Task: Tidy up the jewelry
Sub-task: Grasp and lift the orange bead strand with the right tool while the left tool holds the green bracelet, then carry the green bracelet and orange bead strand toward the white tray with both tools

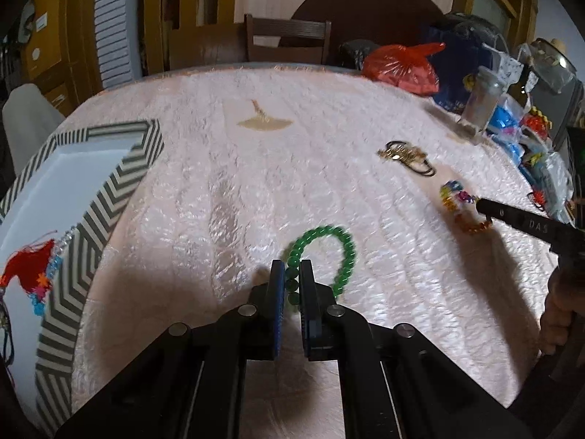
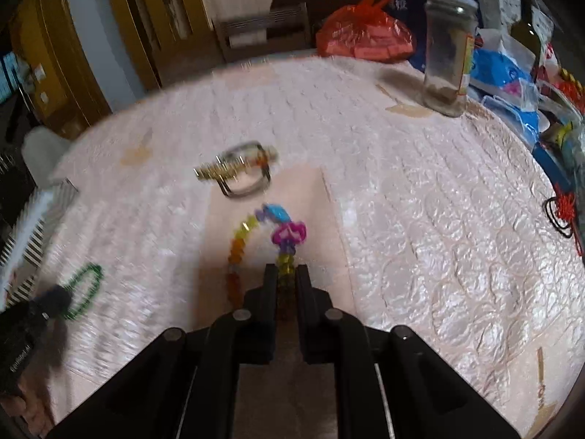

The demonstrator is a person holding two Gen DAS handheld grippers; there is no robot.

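My left gripper (image 1: 291,274) is shut on a green bead bracelet (image 1: 342,256) that hangs just over the pink tablecloth. My right gripper (image 2: 286,274) is shut on a colourful plastic bead bracelet (image 2: 281,232); that bracelet (image 1: 457,201) and the right gripper's finger also show at the right of the left wrist view. A zigzag-striped tray (image 1: 120,179) with a white inside stands at the left and holds a red tassel piece (image 1: 29,267). A gold and black hair tie piece (image 1: 406,155) lies on the cloth, also seen in the right wrist view (image 2: 237,172).
A glass jar (image 2: 448,51), a red plastic bag (image 2: 365,33) and a pile of bags and packets (image 1: 519,128) crowd the table's far right. A wooden chair (image 1: 289,40) stands behind the table. A tan stain (image 1: 265,122) marks the cloth.
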